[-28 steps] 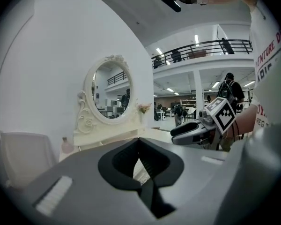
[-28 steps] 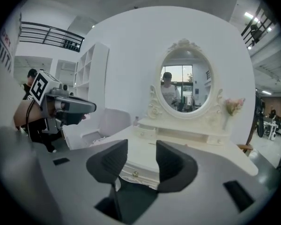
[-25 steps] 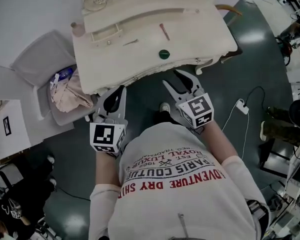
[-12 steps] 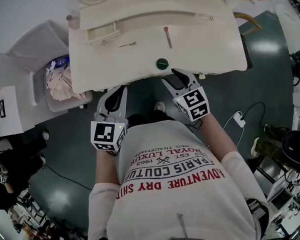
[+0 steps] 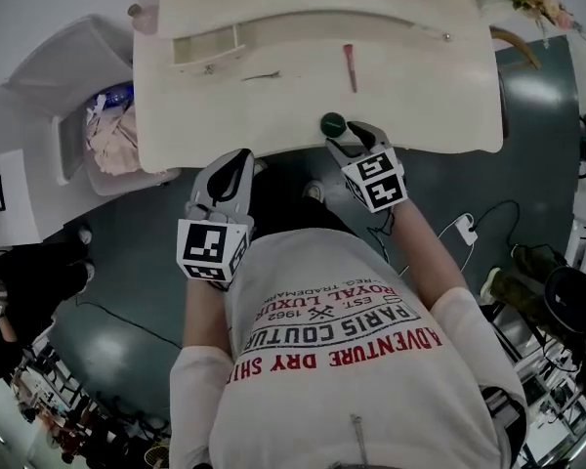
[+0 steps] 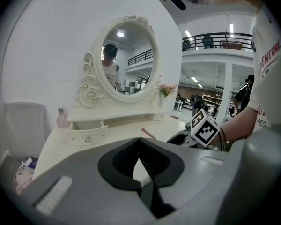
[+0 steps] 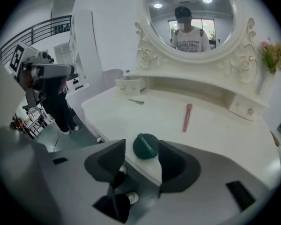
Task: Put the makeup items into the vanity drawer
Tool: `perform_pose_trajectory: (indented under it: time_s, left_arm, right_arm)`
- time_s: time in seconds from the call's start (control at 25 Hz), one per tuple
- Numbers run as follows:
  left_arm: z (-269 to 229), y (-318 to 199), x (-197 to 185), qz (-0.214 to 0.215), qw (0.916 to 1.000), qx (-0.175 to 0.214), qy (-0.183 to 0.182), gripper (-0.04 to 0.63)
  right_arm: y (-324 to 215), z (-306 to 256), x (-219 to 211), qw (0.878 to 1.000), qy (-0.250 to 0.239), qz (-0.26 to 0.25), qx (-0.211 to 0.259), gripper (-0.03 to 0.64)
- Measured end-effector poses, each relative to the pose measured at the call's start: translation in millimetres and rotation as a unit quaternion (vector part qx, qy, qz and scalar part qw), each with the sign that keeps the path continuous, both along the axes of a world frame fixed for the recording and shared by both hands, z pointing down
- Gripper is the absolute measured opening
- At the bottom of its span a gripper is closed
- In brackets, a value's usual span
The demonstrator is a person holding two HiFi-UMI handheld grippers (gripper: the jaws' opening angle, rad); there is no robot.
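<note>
Clearly the coming move turns on the right claw (image 7: 141, 150) and the green compact (image 5: 332, 123). In the right gripper view the claw's jaws stand apart, and the round compact sits framed in the gap between their tips, at the near edge of the white worktop (image 5: 439, 115). Neither pad seems to touch it yet. From the head view the compact lies just ahead of that claw, slightly to its upper left in the frame, so only a short advance seems to be needed before closing. Being round, it offers no long axis to line up with, though a raised bar crosses its lid on a slant.

The left claw (image 6: 139, 144) is closed on nothing: its dark pads meet at the tips, and only the pale worktop shows through the loop behind them. It hangs at the lower left of the head view, off the worktop's front edge and well apart from every item, so the right side is plainly the nearer one.

Farther up the frame lies a pink stick (image 5: 351, 67), its length pointing almost straight away from the right claw. A thin dark item (image 5: 259, 75) rests to the left of it, lying crosswise. The small drawer (image 5: 207, 49) stands pulled out at the upper left, seemingly empty, so all three items are still to be put away.
</note>
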State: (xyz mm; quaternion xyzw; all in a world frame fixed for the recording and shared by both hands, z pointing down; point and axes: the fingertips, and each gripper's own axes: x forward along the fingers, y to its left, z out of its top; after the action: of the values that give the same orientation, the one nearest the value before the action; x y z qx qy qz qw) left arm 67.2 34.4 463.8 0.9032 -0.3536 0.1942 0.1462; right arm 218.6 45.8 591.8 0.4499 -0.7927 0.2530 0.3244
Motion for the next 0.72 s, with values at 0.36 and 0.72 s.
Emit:
perform_pose_trajectory:
  time_s: [0.36,0.72]
  left_arm:
    - [17,-29,4,0.005,0.9995,-0.03,-0.007,0.011]
    - [24,-34,-2,0.005,0.9992,-0.038,-0.007,0.011]
  right_arm:
    - [-18,32,-1,0.999,0.017,0.002,-0.038,0.232]
    - [-20,39,3,0.996,0.057,-0.012,-0.061,0.219]
